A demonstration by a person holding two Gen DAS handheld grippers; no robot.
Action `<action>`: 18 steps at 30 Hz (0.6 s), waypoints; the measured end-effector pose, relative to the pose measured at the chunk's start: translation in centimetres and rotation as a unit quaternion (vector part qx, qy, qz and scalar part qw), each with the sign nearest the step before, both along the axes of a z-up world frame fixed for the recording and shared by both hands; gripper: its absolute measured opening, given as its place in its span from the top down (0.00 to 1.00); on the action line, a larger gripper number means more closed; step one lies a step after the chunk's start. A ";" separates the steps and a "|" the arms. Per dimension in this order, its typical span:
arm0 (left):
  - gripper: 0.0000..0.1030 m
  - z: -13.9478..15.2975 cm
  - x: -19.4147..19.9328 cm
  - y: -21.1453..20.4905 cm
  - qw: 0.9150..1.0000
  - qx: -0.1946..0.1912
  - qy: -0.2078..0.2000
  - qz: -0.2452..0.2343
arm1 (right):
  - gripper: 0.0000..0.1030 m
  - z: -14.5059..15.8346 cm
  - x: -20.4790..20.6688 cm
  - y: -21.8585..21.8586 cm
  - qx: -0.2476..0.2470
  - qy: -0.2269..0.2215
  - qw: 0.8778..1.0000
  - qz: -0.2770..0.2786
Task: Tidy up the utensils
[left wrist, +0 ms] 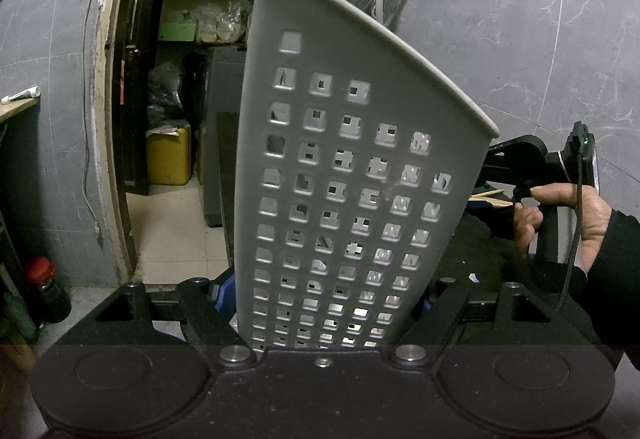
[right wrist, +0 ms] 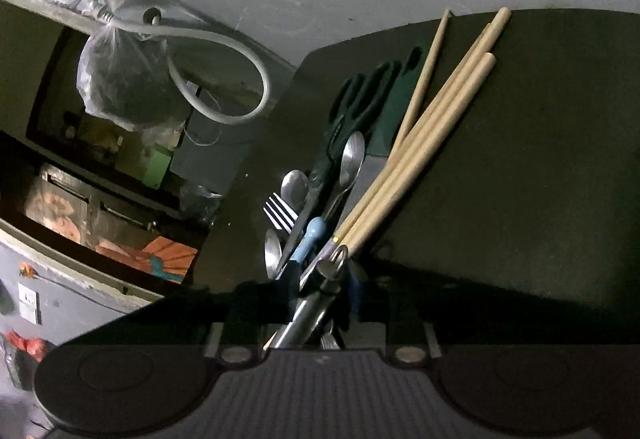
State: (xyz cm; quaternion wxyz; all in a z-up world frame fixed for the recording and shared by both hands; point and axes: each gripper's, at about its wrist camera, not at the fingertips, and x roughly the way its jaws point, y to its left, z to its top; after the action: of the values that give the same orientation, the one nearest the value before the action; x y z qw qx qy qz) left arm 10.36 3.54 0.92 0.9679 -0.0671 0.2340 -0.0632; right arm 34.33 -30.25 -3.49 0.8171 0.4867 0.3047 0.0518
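Note:
A grey perforated utensil holder (left wrist: 340, 159) fills the left wrist view, tilted, with my left gripper (left wrist: 328, 299) shut on its lower end. In the right wrist view a bundle of utensils lies on a dark table (right wrist: 520, 159): long wooden chopsticks (right wrist: 420, 143), black scissors (right wrist: 360, 95), a spoon (right wrist: 354, 155), a fork (right wrist: 280, 213) and a blue-handled tool (right wrist: 314, 233). My right gripper (right wrist: 324, 291) is shut around the near ends of these handles. The left wrist view shows a hand (left wrist: 560, 215) holding that right gripper behind the holder, its fingertips hidden.
A wall tap with a white hose (right wrist: 224, 51) and a hanging plastic bag (right wrist: 120, 87) are beyond the table's left edge. An open doorway (left wrist: 172, 119) with shelves and a yellow container (left wrist: 168, 155) lies at left. A red-capped bottle (left wrist: 44, 287) stands low left.

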 end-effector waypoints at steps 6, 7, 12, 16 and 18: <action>0.23 -0.1 0.2 0.1 1.000 0.000 0.001 -0.001 | 0.75 0.2 -0.8 -0.3 0.010 0.000 1.000 -0.004; 0.23 -0.1 0.2 0.1 1.000 0.000 0.001 -0.001 | 0.76 0.3 -1.1 -0.3 0.008 -0.005 1.000 -0.002; 0.24 -0.2 0.1 0.2 1.000 0.001 0.002 0.000 | 0.78 1.9 -2.8 -0.4 -0.014 -0.053 0.998 0.012; 0.24 -0.3 0.1 0.1 1.000 0.001 0.003 0.000 | 0.79 3.8 -3.6 0.0 -0.056 -0.107 0.992 0.027; 0.24 -0.3 0.1 0.1 1.000 0.001 0.003 0.000 | 0.80 4.7 -3.9 0.2 -0.076 -0.131 0.988 0.032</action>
State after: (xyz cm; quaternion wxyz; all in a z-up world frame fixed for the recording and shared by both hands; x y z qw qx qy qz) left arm 10.49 3.65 0.62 0.9672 -0.0660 0.2370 -0.0627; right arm 30.42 -30.08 1.18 0.8824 0.4026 0.2132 0.1176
